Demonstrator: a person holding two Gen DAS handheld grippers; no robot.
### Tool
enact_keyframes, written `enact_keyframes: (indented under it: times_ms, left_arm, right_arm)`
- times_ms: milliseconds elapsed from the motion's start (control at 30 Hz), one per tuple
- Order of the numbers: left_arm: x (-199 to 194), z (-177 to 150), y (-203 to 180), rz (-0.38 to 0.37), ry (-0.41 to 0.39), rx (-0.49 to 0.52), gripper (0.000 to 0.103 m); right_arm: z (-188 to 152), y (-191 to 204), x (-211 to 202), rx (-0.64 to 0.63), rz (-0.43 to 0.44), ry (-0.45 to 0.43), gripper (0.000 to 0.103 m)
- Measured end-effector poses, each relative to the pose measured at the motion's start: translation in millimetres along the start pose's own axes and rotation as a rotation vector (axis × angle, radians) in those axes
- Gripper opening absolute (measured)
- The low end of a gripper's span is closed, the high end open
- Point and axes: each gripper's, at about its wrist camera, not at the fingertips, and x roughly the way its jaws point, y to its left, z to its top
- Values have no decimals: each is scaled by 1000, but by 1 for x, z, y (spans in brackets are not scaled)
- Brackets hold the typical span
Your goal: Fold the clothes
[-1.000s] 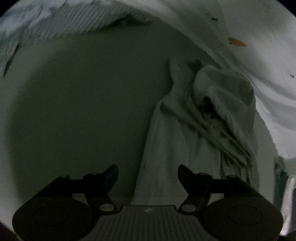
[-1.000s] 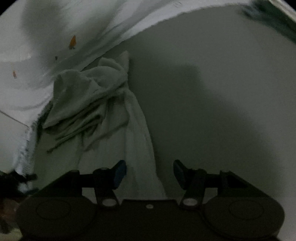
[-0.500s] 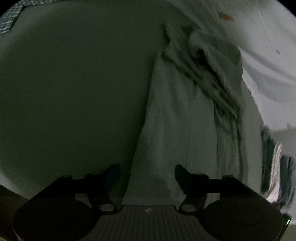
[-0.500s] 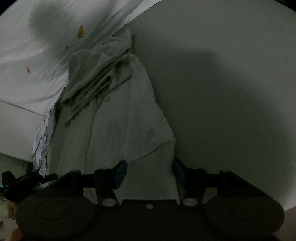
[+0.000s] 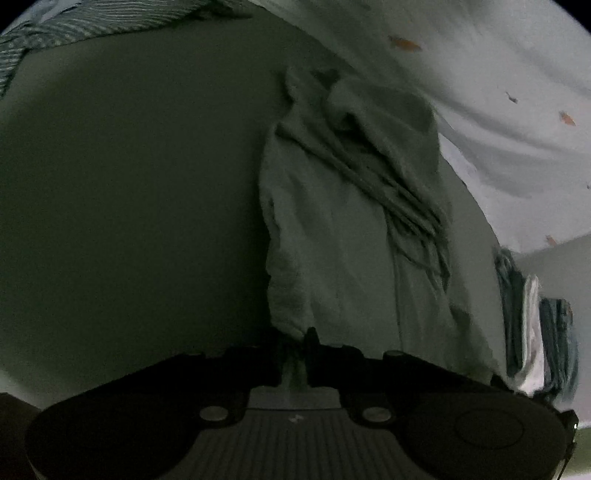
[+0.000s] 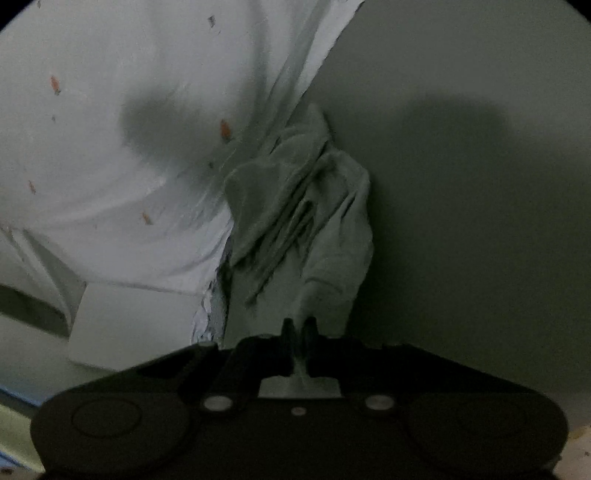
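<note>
Left fingers [image 5: 295,341]: I've pinched the pale garment [image 5: 343,236] by its near edge.
Right fingers [image 6: 300,328]: clamped on another edge of the garment [image 6: 306,214], which trails away ahead.

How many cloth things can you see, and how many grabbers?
Pale towel, pinched by both grabbers: 1
White sheet with little orange spots: 1
Striped cloth: 1
Stack of folded clothes: 1
Grabbers, left gripper and right gripper: 2
Total: 6
</note>
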Motion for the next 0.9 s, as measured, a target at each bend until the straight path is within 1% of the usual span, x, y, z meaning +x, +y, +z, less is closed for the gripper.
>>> enact_keyframes:
  times_ms: [67, 133, 167, 233, 267, 300, 367, 400, 433, 467, 567, 600, 633, 700, 800, 900]
  left_arm:
    - [7, -5, -2, 46, 18, 59, 20]
    - [15, -12, -6, 89, 41, 122, 25]
    - [15, -14, -6, 100, 50, 143, 27]
    - [14, -16, -4, 92, 67, 159, 34]
    - [13, -18, -2, 86, 73, 160, 35]
    - [13, -19, 0, 82, 79, 162, 36]
    - [15, -21, 0, 81, 82, 162, 34]
    - [16, -21, -1, 88, 83, 166, 31]
    - [18, -20, -2, 93, 84, 168, 14]
    - [21, -18, -5, 87, 87, 163, 7]
    - [12, -8, -6, 27, 71, 72, 7]
    - [7, -2, -5, -16, 54, 29, 7]
    - [-1, 4, -5, -63, 27, -16, 7]
    - [-12, 18, -10, -125, -36, -83, 6]
    - [-26, 44, -19, -186, -138, -172, 6]
    - [-29, 74, -25, -266, -227, -297, 6]
  right_arm:
    - [-1, -3, 5, -28, -80, 37, 6]
    - [-3, -4, 8, -46, -119, 56, 7]
    - [-4, -5, 9, -55, -139, 66, 11]
    - [-7, -7, 13, -73, -179, 86, 18]
    - [-8, -8, 14, -82, -198, 95, 26]
    - [-9, -9, 16, -91, -218, 105, 25]
    - [-11, -10, 19, -109, -258, 125, 25]
    - [-12, -10, 20, -117, -265, 135, 15]
    - [-12, -9, 22, -119, -252, 147, 8]
    - [-10, -9, 22, -110, -225, 152, 7]
    - [-1, 1, 17, -55, -61, 113, 6]
    - [3, 6, 16, -39, -8, 95, 6]
    - [8, 12, 16, -30, 38, 78, 6]
    - [20, 27, 16, -26, 105, 39, 6]
    - [41, 47, 23, 7, 215, -28, 6]
    - [62, 61, 33, 40, 311, -88, 6]
